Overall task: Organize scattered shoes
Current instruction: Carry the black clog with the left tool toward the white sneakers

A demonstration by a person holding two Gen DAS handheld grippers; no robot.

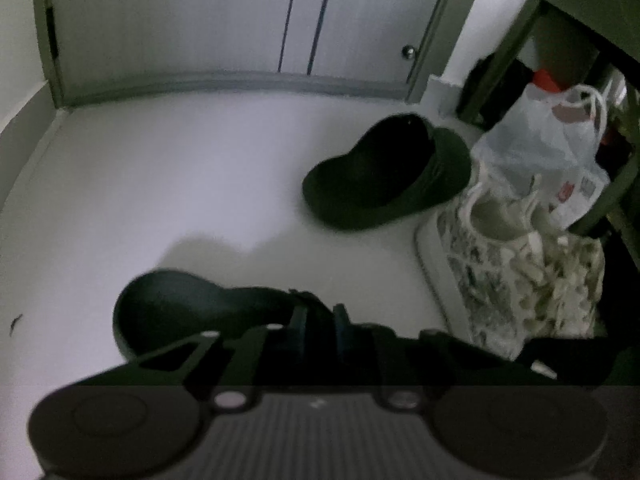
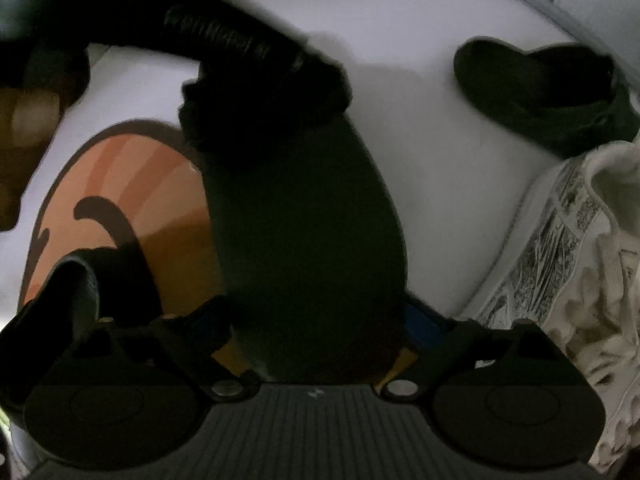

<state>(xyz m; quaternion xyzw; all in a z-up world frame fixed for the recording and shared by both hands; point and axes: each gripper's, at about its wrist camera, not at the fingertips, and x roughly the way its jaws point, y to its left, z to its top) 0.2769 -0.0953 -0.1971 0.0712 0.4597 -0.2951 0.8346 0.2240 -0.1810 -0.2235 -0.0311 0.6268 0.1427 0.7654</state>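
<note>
My left gripper [image 1: 318,320] has its fingers clamped narrow on 1 black shoe [image 1: 192,312] on the floor [image 1: 180,184]. My right gripper [image 2: 316,320] straddles it, fingers wide – if they close off-centre the shoe could twist out, nudging the patterned sneaker [image 2: 560,216].

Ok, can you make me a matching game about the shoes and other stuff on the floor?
Things:
1. far black clog-style shoe
2. white sneaker with printed pattern
3. white plastic bag
4. orange floor mat

Clues:
a. has a brown swirl on it
b. has loose cream laces
c. sits by the green furniture leg
d. plain and dark, nearest the door

Pairs: 1-d, 2-b, 3-c, 4-a.
</note>
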